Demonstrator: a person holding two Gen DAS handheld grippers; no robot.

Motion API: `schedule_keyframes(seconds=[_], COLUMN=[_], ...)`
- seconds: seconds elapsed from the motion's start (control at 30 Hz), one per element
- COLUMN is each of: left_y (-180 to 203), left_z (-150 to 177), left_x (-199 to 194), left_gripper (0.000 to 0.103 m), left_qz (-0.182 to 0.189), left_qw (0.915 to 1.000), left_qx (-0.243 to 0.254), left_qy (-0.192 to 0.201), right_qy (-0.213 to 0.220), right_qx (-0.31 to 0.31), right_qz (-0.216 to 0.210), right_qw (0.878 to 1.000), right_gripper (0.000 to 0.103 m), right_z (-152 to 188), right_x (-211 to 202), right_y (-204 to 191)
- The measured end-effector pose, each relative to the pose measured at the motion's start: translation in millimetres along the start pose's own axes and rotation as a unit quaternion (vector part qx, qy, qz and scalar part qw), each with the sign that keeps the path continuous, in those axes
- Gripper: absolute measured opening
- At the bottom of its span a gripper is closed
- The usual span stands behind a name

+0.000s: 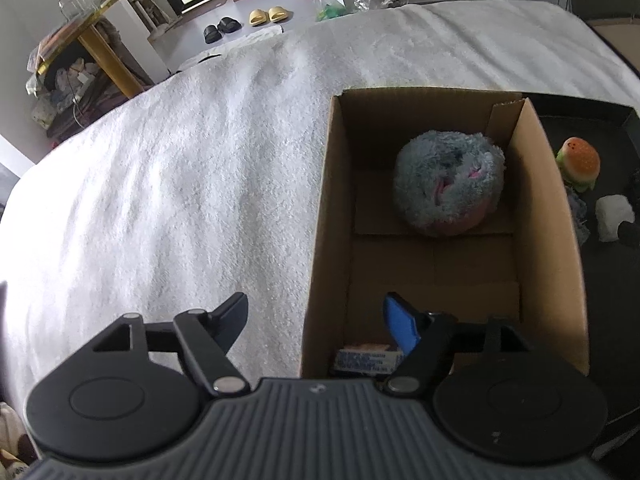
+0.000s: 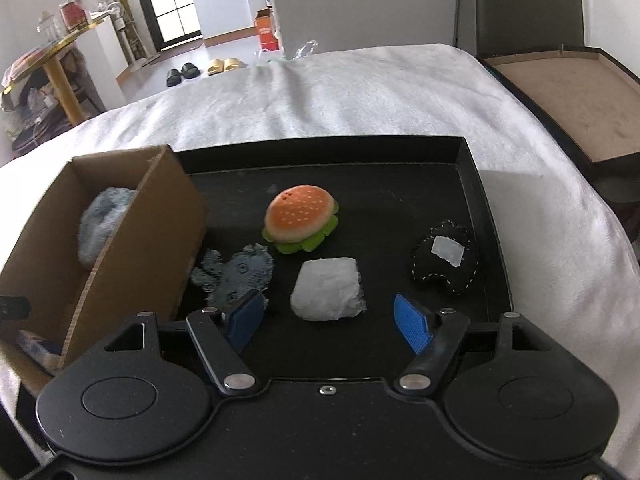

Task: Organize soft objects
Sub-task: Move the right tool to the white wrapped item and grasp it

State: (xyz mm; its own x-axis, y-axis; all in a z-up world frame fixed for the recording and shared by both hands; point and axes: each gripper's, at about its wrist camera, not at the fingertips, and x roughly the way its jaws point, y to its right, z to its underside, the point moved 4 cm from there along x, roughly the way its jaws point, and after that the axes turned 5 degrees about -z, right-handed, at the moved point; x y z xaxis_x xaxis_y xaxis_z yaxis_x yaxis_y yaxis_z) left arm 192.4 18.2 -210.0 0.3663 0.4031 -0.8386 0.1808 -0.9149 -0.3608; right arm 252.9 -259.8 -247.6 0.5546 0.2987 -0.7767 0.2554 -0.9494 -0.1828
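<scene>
Blue pads face each other across a wide gap on the right gripper (image 2: 334,318), spread and holding nothing, with the white crinkly bundle (image 2: 328,295) lying just ahead on the black tray (image 2: 472,184). It looks light and squashy; a pinch across its middle should hold. Beyond sit the burger plush (image 2: 300,218), a grey frayed toy (image 2: 236,276) and a black stitched cushion (image 2: 444,260). The left gripper (image 1: 316,320), also spread and empty, straddles the cardboard box (image 1: 332,184) wall; inside lie a fluffy grey plush (image 1: 448,184) and a small packet (image 1: 368,360), its print unreadable.
</scene>
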Motion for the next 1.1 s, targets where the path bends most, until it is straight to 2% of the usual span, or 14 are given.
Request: schedule_keyframes(seconds=[0.5,0.53,0.57,0.6,0.9,1.1], left_y=[13,13,13,13,9,3], left_z=[-7,-7,-7,-7,-9,-9], left_x=[5,5,5,4,3,-2], left_gripper=[0.073,0.073,0.073,0.073,0.073,0.073], left_qz=[-0.023,-0.024,-0.024,-0.023,-0.017,0.009], left_qw=[0.9996,0.9996,0.9996,0.9996,0.9998,0.9999], left_qx=[0.013,0.013,0.013,0.012,0.007,0.003], left_qy=[-0.011,-0.011,-0.011,-0.011,-0.008,0.004], right_qy=[0.011,0.009,0.005,0.001,0.011,0.019], right_qx=[-0.008,-0.01,-0.013,-0.014,-0.015,-0.01], right_qz=[0.012,0.008,0.005,-0.002,-0.011,-0.015], right_qw=[1.0,1.0,1.0,1.0,1.0,1.0], right_gripper=[0.071,0.064,0.046,0.044,0.041,0.041], right_z=[9,9,10,10,10,2], right_x=[19,21,23,24,11,-3], right_y=[5,5,4,4,3,-4])
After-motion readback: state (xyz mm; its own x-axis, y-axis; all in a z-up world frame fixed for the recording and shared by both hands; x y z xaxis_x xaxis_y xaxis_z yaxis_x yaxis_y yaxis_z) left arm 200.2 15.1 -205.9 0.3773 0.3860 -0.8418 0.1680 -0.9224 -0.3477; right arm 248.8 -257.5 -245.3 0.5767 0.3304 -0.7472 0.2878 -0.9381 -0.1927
